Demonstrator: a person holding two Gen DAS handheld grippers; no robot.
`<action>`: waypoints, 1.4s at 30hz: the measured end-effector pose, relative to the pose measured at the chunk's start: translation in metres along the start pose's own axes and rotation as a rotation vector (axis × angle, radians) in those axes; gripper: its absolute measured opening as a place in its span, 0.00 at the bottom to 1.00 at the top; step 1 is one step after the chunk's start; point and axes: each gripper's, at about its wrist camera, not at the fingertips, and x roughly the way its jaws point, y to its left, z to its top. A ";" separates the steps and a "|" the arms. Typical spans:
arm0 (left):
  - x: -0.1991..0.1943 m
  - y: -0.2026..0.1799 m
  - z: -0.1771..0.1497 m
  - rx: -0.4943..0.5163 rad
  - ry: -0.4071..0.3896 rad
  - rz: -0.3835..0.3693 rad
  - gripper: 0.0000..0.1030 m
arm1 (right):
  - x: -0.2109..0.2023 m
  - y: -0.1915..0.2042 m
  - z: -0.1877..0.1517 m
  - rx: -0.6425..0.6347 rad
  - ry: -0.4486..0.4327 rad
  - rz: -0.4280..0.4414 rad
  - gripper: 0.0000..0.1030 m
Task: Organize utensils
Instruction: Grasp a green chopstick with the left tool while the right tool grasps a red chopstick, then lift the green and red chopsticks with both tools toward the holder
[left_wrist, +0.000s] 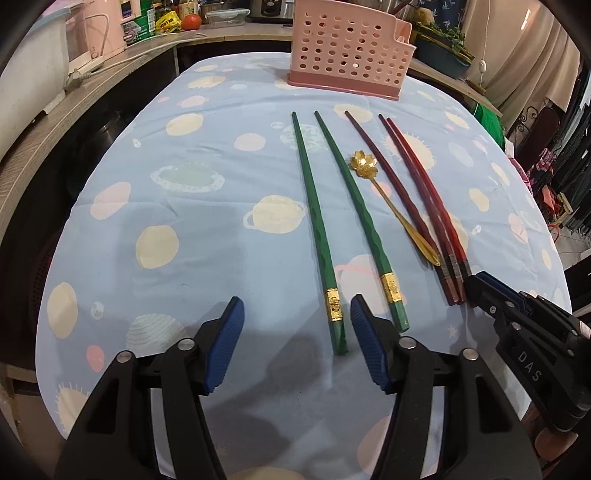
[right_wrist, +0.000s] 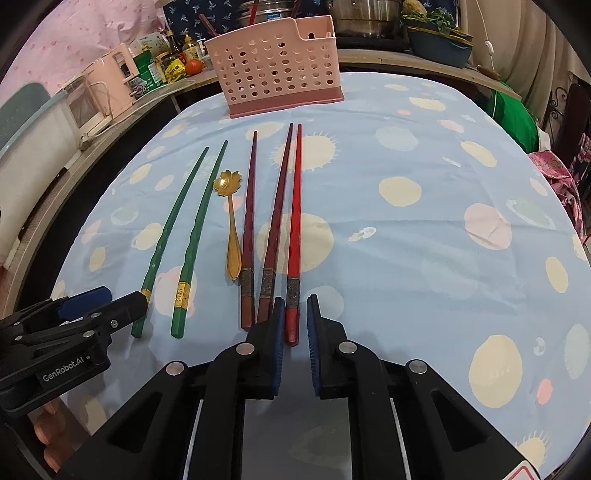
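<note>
Red chopstick (right_wrist: 293, 236) butt end between nearly-closed right gripper (right_wrist: 295, 314) jaws.

Cluttered kitchen corner behind a cloth-covered tabletop (left_wrist: 207, 236)

A wooden counter (left_wrist: 44, 122) curved round it, crowded with bottles, a tomato (left_wrist: 191, 21) and steel pots (right_wrist: 365, 16); beige curtains (left_wrist: 524, 48) hung right.

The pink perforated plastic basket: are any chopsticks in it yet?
No, the pink perforated plastic basket shows none inside, and all five chopsticks lie on the tablecloth.
</note>
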 end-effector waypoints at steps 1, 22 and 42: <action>0.000 0.000 0.000 0.004 -0.006 0.007 0.49 | 0.000 0.000 0.000 -0.002 -0.001 -0.002 0.09; -0.006 0.000 -0.001 0.031 0.007 -0.026 0.07 | -0.019 -0.011 0.004 0.050 -0.032 0.040 0.07; -0.084 0.016 0.048 -0.037 -0.168 -0.081 0.07 | -0.104 -0.030 0.059 0.097 -0.255 0.059 0.07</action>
